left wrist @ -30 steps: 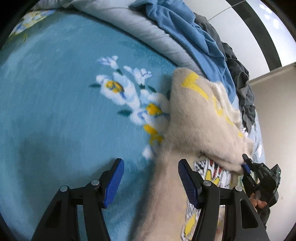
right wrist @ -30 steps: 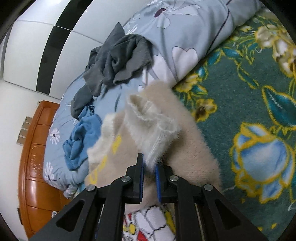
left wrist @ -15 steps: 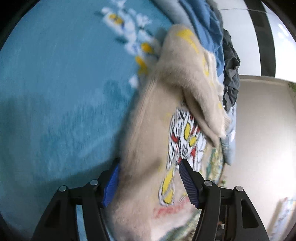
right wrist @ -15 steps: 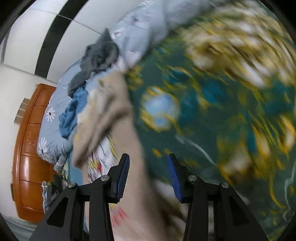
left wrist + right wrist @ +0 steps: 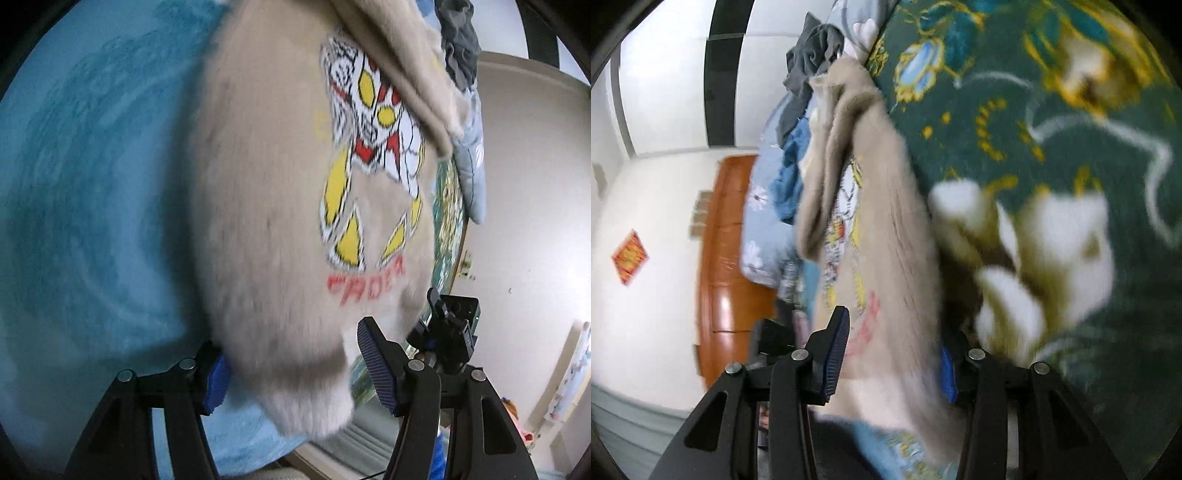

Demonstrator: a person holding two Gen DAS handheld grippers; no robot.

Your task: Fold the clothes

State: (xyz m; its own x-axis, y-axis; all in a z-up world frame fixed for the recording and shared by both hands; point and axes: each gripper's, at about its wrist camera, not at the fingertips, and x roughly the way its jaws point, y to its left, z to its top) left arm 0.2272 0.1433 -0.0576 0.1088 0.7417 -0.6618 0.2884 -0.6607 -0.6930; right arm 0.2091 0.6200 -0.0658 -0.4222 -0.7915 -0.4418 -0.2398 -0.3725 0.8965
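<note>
A fuzzy beige sweater (image 5: 273, 206) with a red, yellow and white robot print lies on the blue blanket (image 5: 92, 184), one sleeve folded over its top. My left gripper (image 5: 299, 369) is open, its jaws either side of the sweater's hem. The right gripper (image 5: 443, 325) shows beyond it at the hem's far corner. In the right wrist view the sweater (image 5: 886, 236) runs up the middle and my right gripper (image 5: 890, 358) is open around its hem edge.
A dark green floral blanket (image 5: 1052, 129) lies right of the sweater. A grey garment (image 5: 812, 51) and a blue garment (image 5: 790, 162) are piled on a pale blue quilt (image 5: 761, 221) at the far end. A wooden headboard (image 5: 720, 258) stands behind.
My right gripper let go of the sleeve, opened and came down to the hem. My left gripper slid back along the sweater to its hem. Both views are blurred by motion.
</note>
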